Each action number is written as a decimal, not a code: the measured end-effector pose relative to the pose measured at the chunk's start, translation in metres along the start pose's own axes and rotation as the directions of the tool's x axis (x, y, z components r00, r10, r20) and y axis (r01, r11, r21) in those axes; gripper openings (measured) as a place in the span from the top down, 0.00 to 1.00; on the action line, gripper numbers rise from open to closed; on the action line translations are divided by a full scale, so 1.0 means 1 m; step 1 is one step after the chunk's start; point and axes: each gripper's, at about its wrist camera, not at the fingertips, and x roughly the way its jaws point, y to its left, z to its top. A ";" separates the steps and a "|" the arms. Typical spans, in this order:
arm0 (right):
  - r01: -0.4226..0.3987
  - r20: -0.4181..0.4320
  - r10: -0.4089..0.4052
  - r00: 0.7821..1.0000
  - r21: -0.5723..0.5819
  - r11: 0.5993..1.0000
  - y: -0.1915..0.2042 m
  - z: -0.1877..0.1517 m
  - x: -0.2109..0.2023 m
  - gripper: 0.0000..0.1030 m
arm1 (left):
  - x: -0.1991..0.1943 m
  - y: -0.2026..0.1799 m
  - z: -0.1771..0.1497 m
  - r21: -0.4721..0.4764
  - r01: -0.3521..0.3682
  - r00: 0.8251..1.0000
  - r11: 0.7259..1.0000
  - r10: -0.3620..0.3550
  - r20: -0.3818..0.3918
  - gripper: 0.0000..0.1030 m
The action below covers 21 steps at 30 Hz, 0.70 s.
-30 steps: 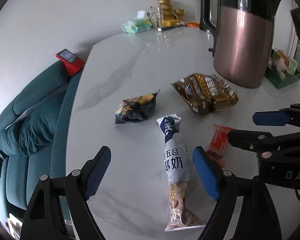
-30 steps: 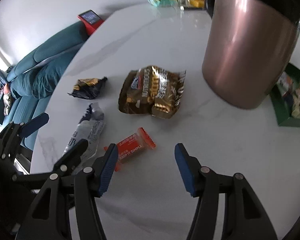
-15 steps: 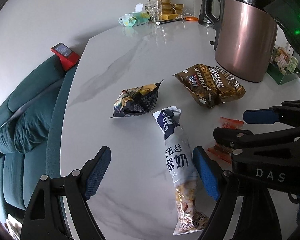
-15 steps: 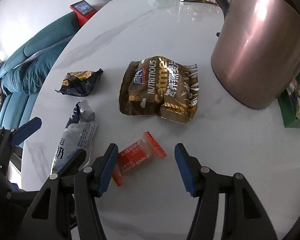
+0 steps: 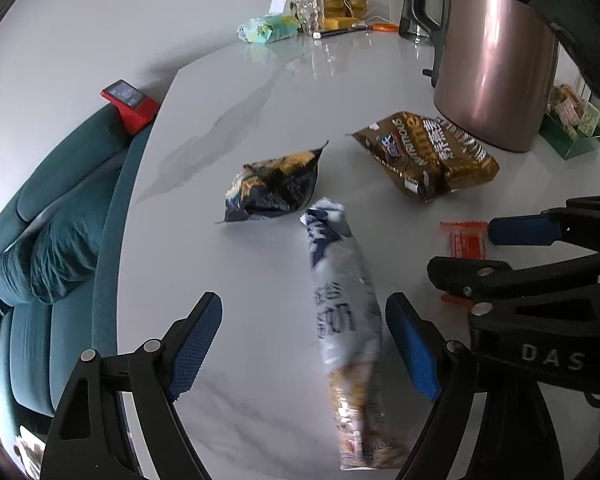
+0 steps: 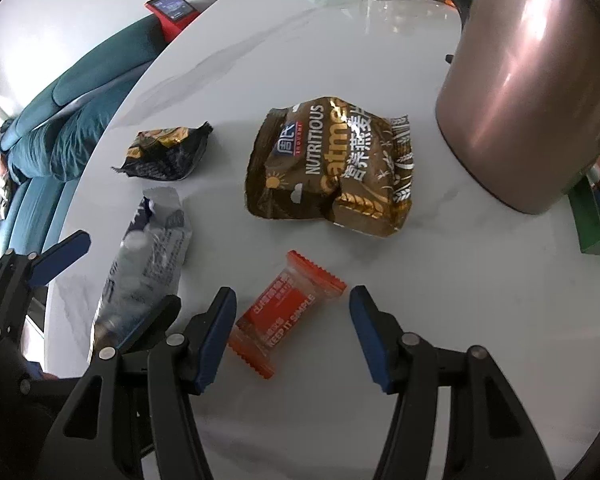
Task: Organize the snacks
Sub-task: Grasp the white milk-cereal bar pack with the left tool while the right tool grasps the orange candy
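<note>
Since a moment ago both my grippers have closed in on their packets. Left wrist view: my left gripper stands apart, straddling the long grey packet on the table near its left edge. Right wrist view: my right gripper is spread around the orange bar, below the brown oatmeal bag.
</note>
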 end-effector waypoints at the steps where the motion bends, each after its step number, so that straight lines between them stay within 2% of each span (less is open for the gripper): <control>1: 0.002 0.002 -0.002 1.000 -0.005 1.000 -0.002 -0.002 -0.001 0.42 | 0.001 0.000 0.000 0.001 -0.002 1.000 1.000 0.002 -0.002 0.23; 12: 0.008 0.004 -0.008 1.000 -0.064 0.998 -0.019 -0.007 -0.003 0.43 | 0.007 0.000 -0.003 -0.011 0.047 0.997 0.999 -0.048 -0.056 0.23; 16: 0.002 -0.005 -0.003 1.000 -0.147 0.989 -0.012 -0.006 -0.001 0.43 | 0.006 0.002 -0.003 -0.031 0.067 0.995 0.997 -0.069 -0.073 0.23; 17: -0.002 -0.005 0.001 1.000 -0.173 0.985 -0.009 -0.005 0.000 0.48 | 0.007 0.003 -0.004 -0.043 0.069 0.994 0.997 -0.072 -0.079 0.23; 19: -0.013 -0.004 0.012 1.000 -0.215 0.977 -0.004 -0.004 0.000 0.67 | 0.007 0.004 -0.004 -0.065 0.079 0.992 0.995 -0.084 -0.090 0.23; 20: -0.015 -0.004 0.014 1.000 -0.241 0.970 -0.001 -0.003 0.001 0.83 | 0.007 0.005 -0.004 -0.076 0.086 0.991 0.993 -0.093 -0.095 0.23; 21: -0.016 -0.005 0.015 1.000 -0.261 0.965 0.002 -0.002 0.001 0.90 | 0.008 0.006 -0.005 -0.089 0.093 0.990 0.992 -0.102 -0.101 0.23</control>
